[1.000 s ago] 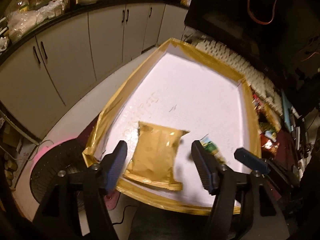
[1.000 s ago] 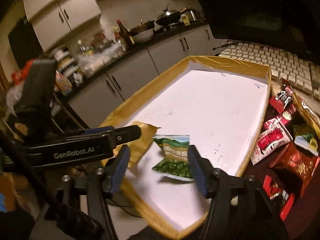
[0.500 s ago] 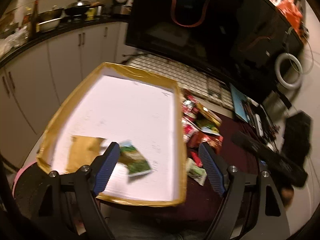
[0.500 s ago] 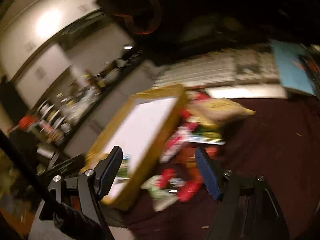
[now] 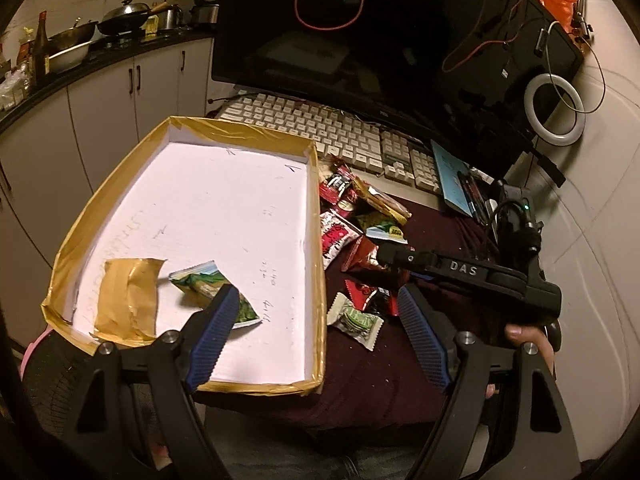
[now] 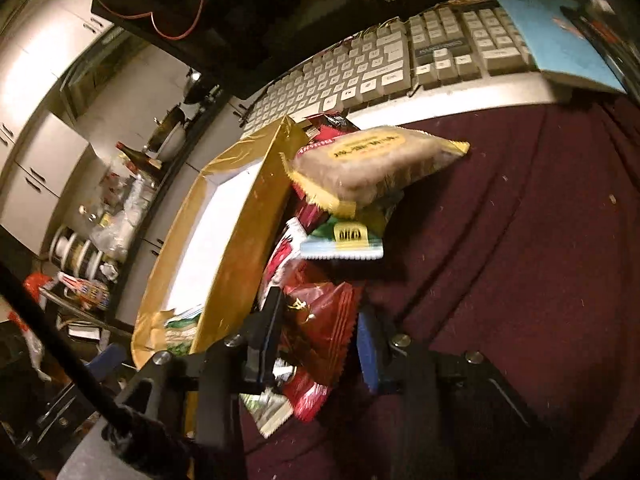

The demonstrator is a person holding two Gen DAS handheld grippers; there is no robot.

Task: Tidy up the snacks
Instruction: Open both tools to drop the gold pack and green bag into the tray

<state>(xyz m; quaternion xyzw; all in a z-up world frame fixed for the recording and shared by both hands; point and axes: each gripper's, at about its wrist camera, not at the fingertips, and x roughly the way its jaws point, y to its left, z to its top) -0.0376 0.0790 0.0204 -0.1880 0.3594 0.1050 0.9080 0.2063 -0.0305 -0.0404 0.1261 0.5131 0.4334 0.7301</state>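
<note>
A gold-edged white tray (image 5: 316, 208) holds a gold packet (image 5: 128, 304) and a green packet (image 5: 212, 284). My left gripper (image 5: 316, 304) hovers open over the tray's near right edge, with nothing between its fingers. To the tray's right lies a pile of snack packets (image 5: 352, 216) on a maroon cloth. My right gripper (image 6: 320, 332) is down in that pile, and its jaws are closing on a dark red packet (image 6: 316, 312) that fills the gap between the pads. A tan packet (image 6: 372, 160) lies on top of the pile, with a green-and-white one (image 6: 344, 240) under it.
A keyboard (image 5: 320, 128) and a dark monitor (image 5: 340, 40) stand behind the tray and pile. A blue booklet (image 5: 448, 168) and a ring light (image 5: 554, 112) are at the right. A small green-white packet (image 5: 356, 320) lies near the tray's corner. Kitchen cabinets (image 5: 100, 92) are at the left.
Both grippers swung right, away from the tray. The gold and green packets now lie loose in the tray. My right gripper reached the pile, opened wide, then closed on the dark red packet.
</note>
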